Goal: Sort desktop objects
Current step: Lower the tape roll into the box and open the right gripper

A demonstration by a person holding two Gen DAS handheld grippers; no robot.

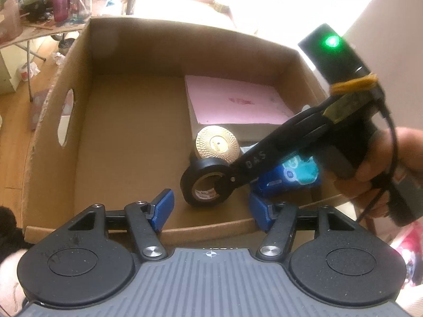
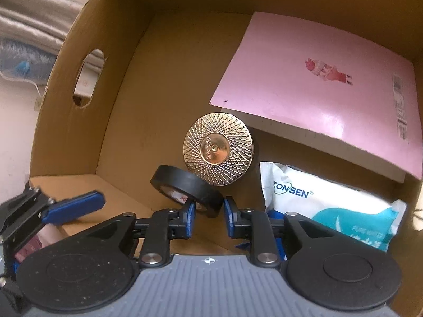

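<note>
A black tape roll (image 1: 203,185) (image 2: 186,186) hangs inside the cardboard box (image 1: 87,111) (image 2: 60,89), tilted. My right gripper (image 2: 208,211) (image 1: 227,182) is shut on its rim and holds it beside a round gold tin (image 1: 217,145) (image 2: 217,149). A pink notebook (image 1: 235,100) (image 2: 325,84) lies at the box's far right. A blue and white wipes pack (image 1: 288,177) (image 2: 322,200) lies in front of it. My left gripper (image 1: 211,211) is open and empty over the near box wall; one of its blue fingers (image 2: 74,207) shows in the right wrist view.
A cluttered table (image 1: 39,18) with jars stands beyond the box at the far left. The box side wall has a handle cutout (image 1: 64,121) (image 2: 87,79). Grey bedding (image 2: 29,26) lies outside the box.
</note>
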